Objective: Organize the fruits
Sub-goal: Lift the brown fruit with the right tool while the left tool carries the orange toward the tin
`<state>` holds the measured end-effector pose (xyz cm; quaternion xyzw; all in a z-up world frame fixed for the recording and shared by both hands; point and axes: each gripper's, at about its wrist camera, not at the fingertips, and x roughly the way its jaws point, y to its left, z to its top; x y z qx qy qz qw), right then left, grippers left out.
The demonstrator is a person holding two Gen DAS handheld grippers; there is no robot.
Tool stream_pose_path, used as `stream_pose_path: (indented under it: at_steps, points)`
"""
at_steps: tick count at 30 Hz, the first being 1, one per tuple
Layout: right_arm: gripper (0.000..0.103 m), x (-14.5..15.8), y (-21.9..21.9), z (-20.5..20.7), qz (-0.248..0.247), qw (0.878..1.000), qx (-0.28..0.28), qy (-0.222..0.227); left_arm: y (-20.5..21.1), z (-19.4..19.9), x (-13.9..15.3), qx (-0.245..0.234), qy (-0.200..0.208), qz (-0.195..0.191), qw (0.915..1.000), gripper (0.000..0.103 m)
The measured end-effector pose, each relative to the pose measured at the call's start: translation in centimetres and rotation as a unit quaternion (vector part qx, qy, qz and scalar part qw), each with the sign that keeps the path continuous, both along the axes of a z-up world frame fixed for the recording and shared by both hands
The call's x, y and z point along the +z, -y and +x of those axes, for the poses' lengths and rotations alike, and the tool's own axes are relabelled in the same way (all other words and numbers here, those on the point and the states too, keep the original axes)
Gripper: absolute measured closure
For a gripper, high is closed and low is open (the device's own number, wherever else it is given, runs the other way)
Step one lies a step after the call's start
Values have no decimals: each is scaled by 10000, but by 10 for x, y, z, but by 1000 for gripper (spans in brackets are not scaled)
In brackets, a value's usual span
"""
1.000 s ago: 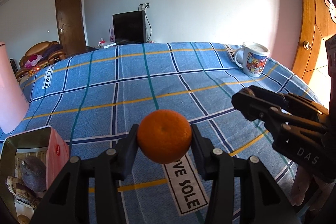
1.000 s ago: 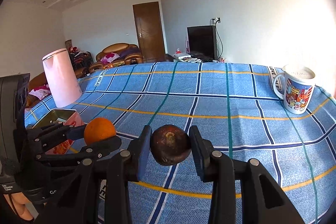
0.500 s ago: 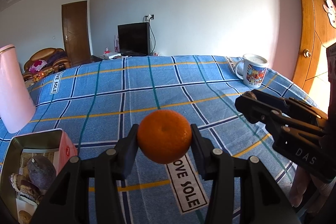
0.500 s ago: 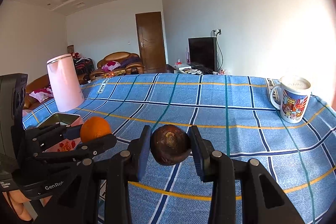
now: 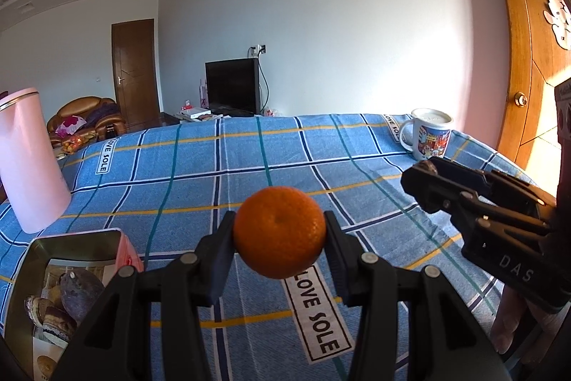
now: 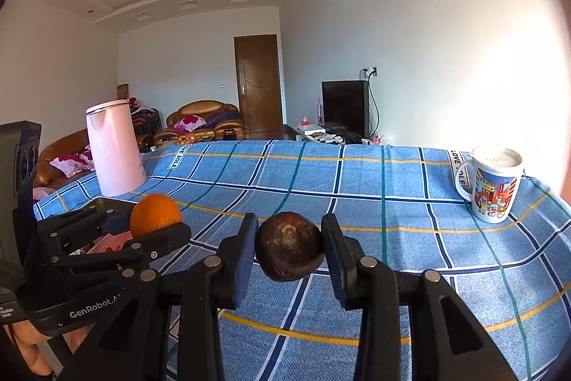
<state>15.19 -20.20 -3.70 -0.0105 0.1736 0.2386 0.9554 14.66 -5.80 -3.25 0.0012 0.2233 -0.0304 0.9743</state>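
Note:
My left gripper (image 5: 280,232) is shut on an orange (image 5: 280,231) and holds it in the air above the blue checked tablecloth (image 5: 249,166). The right wrist view shows the same orange (image 6: 155,215) at the left. My right gripper (image 6: 289,250) is shut on a dark brown round fruit (image 6: 289,250), also off the cloth. From the left wrist view the right gripper (image 5: 421,181) reaches in from the right edge. An open metal tin (image 5: 67,243) at the lower left holds a dark purple fruit (image 5: 80,291) and several small items.
A tall pink jug (image 5: 30,159) stands left of the tin. At the far right of the table stands a printed white mug (image 6: 494,188). A person's fingers (image 5: 506,320) show under the right gripper. Behind the table are a television, a door and sofas.
Both views have tilted upward, so more wall and ceiling show and the table sits lower in the frame. Each fruit stays gripped. The tin shows more fully at the lower left.

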Motion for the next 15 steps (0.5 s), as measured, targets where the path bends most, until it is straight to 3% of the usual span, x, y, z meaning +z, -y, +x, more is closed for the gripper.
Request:
stream_pose_path:
  at_steps: [15]
  points:
    - [64, 5, 2, -12, 83, 9993, 90, 359, -4, -17, 6, 76, 399, -25, 9992, 54]
